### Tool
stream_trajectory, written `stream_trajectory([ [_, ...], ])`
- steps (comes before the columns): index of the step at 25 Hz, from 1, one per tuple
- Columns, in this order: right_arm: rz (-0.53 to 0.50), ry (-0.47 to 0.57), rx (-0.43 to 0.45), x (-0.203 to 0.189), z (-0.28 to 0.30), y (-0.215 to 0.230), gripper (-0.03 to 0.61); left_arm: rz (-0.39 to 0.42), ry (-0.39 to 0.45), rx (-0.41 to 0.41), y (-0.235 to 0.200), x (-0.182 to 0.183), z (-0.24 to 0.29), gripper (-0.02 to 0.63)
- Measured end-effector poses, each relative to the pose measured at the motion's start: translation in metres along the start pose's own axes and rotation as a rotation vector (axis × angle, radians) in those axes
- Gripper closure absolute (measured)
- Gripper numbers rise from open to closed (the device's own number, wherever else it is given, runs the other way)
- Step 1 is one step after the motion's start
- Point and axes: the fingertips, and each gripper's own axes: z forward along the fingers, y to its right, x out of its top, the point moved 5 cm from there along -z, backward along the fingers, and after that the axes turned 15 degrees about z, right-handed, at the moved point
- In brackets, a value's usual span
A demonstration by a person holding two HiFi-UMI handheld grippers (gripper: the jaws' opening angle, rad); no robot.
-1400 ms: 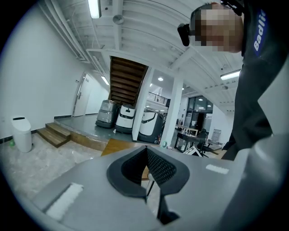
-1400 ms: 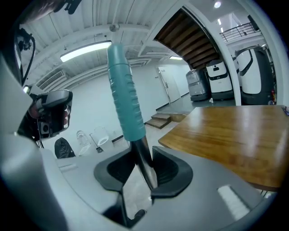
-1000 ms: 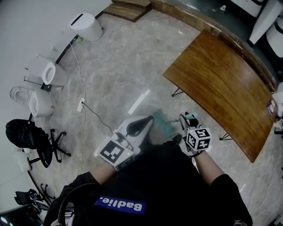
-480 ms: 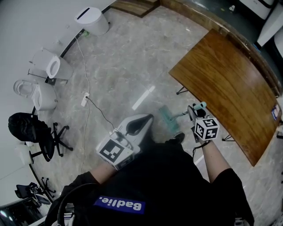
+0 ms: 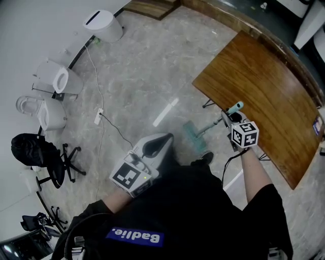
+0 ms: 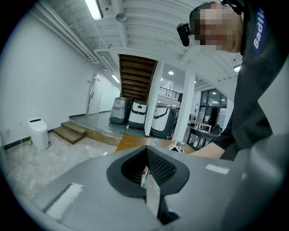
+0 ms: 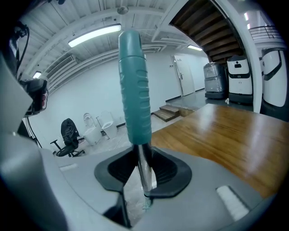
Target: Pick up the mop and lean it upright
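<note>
The mop has a teal flat head (image 5: 195, 136) on the stone floor and a metal pole (image 5: 210, 127) that slants up to a teal grip (image 5: 235, 107). My right gripper (image 5: 228, 120) is shut on the pole just below that grip, beside the wooden table's near edge. In the right gripper view the teal grip (image 7: 134, 90) rises above the jaws and the shiny pole (image 7: 143, 169) is pinched between the pads. My left gripper (image 5: 163, 141) hangs left of the mop head, apart from it. Its jaws (image 6: 146, 180) meet with nothing between them.
A long wooden table (image 5: 254, 96) on thin legs stands to the right. Two toilets (image 5: 53, 78), a white bin (image 5: 104, 24) and a black office chair (image 5: 38, 152) line the left wall. A power strip and its cable (image 5: 99, 116) lie on the floor. Wooden steps (image 5: 152, 6) are at the back.
My right gripper has moved up and to the right toward the table with the mop's handle, drawing the pole out at a slant. The mop head stayed on the floor. The left gripper barely moved.
</note>
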Motion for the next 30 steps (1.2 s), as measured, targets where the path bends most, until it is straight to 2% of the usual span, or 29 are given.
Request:
stream_trajectory([
  [7,0.044,0.019,-0.034,0.014,0.006,0.027,0.471,-0.001,-0.014,0.003,-0.001,-0.001,0.0,0.597],
  [30,0.094,0.046,-0.107,0.025,0.011,0.055,0.466,0.03,-0.01,-0.023,0.0,0.006,0.016,0.597],
])
